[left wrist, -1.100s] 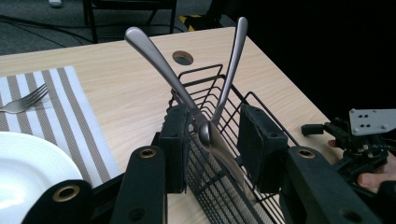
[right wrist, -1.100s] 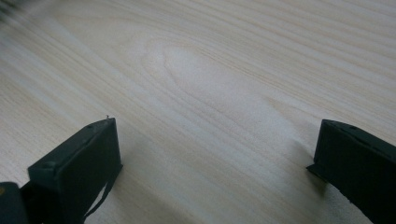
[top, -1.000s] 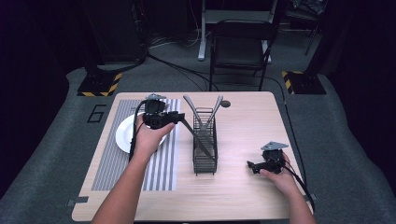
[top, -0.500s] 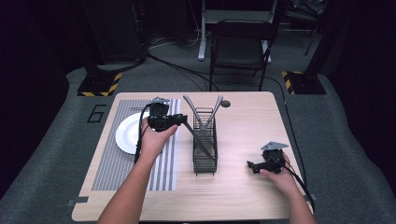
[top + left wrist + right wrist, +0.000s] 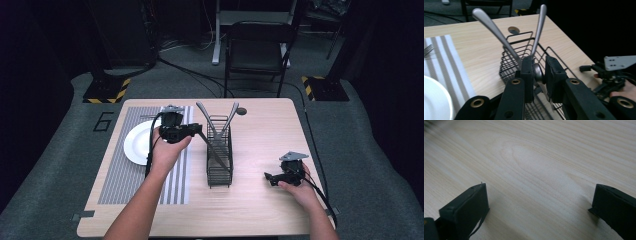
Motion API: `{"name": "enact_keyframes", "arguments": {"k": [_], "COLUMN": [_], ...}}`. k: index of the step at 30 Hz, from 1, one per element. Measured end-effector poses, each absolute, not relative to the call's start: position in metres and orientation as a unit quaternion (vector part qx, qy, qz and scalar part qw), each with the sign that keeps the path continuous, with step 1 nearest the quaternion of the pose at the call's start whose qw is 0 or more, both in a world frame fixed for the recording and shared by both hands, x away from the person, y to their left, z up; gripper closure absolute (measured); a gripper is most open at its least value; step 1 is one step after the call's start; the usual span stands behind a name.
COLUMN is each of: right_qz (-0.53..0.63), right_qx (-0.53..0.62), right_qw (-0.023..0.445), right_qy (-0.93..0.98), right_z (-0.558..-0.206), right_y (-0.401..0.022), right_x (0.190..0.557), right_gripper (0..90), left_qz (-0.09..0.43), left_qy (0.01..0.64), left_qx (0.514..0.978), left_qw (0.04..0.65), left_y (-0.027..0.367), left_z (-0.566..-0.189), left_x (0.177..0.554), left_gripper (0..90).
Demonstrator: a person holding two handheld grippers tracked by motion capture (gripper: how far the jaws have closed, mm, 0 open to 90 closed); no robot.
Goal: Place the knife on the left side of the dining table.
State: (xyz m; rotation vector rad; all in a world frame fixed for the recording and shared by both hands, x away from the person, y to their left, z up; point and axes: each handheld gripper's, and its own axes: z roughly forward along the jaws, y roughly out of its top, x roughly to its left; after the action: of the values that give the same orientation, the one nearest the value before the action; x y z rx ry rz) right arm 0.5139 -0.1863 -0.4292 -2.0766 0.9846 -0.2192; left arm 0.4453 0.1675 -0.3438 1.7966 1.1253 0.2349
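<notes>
High view: light wood table (image 5: 260,210) on grey carpet, dark room, chair (image 5: 257,50) top center. Left gripper (image 5: 196,131) pinches a utensil (image 5: 216,152) over the wire caddy (image 5: 220,160).

Left gripper view: 2 handles (image 5: 490,23) sticking up upper left.

Right gripper view: right gripper (image 5: 536,207) spread wide above bare wood.

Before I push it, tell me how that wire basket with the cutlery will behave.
The wire basket looks light, so a push would probably slide it on the smooth table. It is narrow and tall, and the utensil handles lean out above the rim, so a high push might tip it. The left gripper is clamped on one utensil inside, which may drag the basket along.
</notes>
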Motion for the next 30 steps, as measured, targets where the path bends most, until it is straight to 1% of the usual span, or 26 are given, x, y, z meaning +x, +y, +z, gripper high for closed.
{"name": "enact_keyframes", "arguments": {"k": [5, 11, 21, 30], "right_qz": [-0.087, -0.087, -0.087, -0.087], "right_qx": [-0.823, -0.823, -0.823, -0.823], "right_qw": [0.405, 0.405, 0.405, 0.405], "right_qy": [0.390, 0.390, 0.390, 0.390], "right_z": [-0.429, -0.429, -0.429, -0.429], "right_y": [-0.186, -0.186, -0.186, -0.186], "right_x": [0.514, 0.514, 0.514, 0.514], "right_gripper": [0.0, 0.0, 0.0, 0.0], "left_qz": [0.080, 0.062, 0.074, 0.090], "left_qy": [0.440, 0.428, 0.412, 0.406], "left_qx": [0.753, 0.757, 0.767, 0.773], "left_qw": [0.482, 0.490, 0.487, 0.480], "left_y": [0.161, 0.154, 0.143, 0.145], "left_z": [-0.334, -0.328, -0.318, -0.306], "left_x": [0.441, 0.438, 0.433, 0.430], "left_gripper": [80.6, 83.0, 83.4, 83.4]}}
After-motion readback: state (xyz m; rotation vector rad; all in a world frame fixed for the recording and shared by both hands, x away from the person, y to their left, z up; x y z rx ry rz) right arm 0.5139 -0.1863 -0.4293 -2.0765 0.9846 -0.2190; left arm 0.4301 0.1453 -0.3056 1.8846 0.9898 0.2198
